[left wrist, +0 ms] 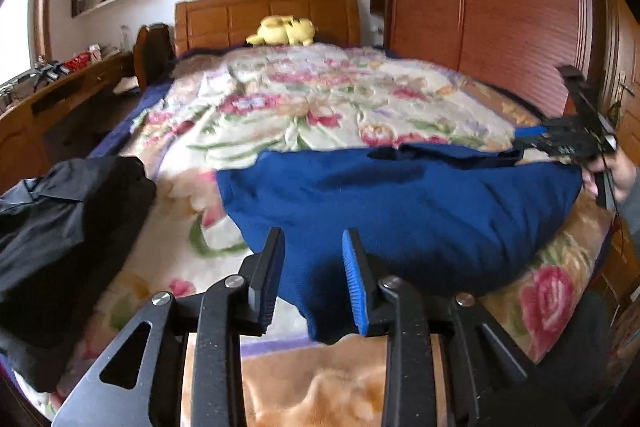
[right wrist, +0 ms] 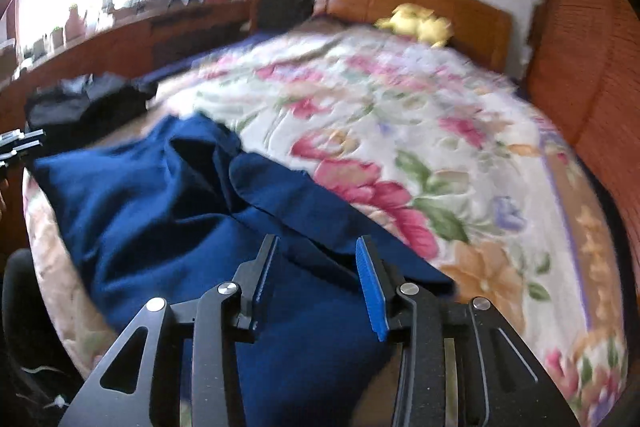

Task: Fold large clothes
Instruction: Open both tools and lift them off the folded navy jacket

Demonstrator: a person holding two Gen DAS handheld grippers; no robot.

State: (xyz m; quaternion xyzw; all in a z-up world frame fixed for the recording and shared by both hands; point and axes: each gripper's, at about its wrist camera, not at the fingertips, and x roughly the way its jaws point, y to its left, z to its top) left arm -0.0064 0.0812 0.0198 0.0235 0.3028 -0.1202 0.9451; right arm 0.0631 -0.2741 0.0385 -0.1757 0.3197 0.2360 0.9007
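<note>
Two tools stand spread over the blue garment [left wrist: 400, 211] lying on the floral bed [left wrist: 280, 107]: left tool [left wrist: 310, 277] and right tool [right wrist: 316, 281] pinch nothing. One fold looks laid; next, regrip an edge.

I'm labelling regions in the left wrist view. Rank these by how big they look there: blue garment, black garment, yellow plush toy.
1. blue garment, largest.
2. black garment, though it lies nearer the camera and is cut off by the frame edge.
3. yellow plush toy, smallest; it is farthest away.
</note>
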